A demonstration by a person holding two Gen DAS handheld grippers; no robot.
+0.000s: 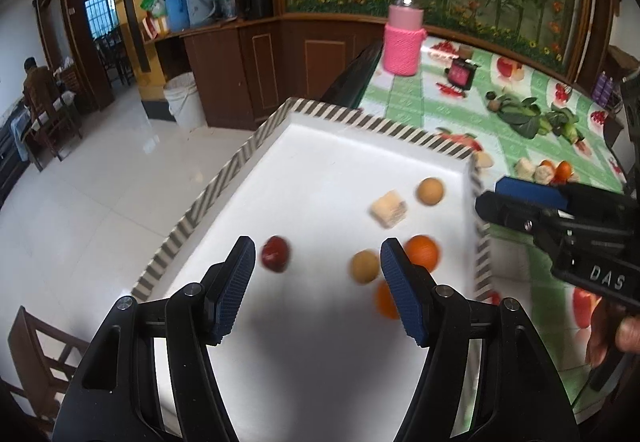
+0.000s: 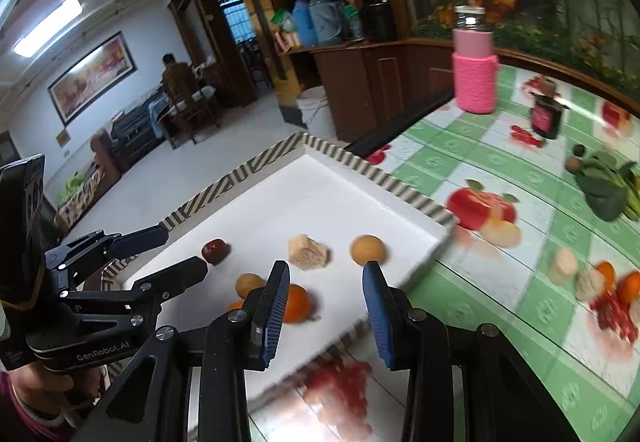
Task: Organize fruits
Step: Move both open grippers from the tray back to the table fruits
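Fruit partly sorted: tray (image 1: 360, 146) holds six pieces, including red fruit (image 1: 275, 254) and orange (image 1: 423, 251). More pieces (image 2: 592, 280) left on bench (image 2: 500, 146). Left gripper (image 1: 318, 288) wide and empty, right gripper (image 2: 326, 306) narrower, also empty.

floor (image 1: 100, 182): white glossy tile | cabinets (image 1: 256, 62): dark wood | ceiling light (image 2: 50, 24): lit

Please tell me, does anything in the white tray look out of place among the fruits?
Yes. A pale, blocky piece lies in the white tray between the round fruits, near a brown one. Its squared shape is unlike a fruit; similar pieces remain on the tablecloth.
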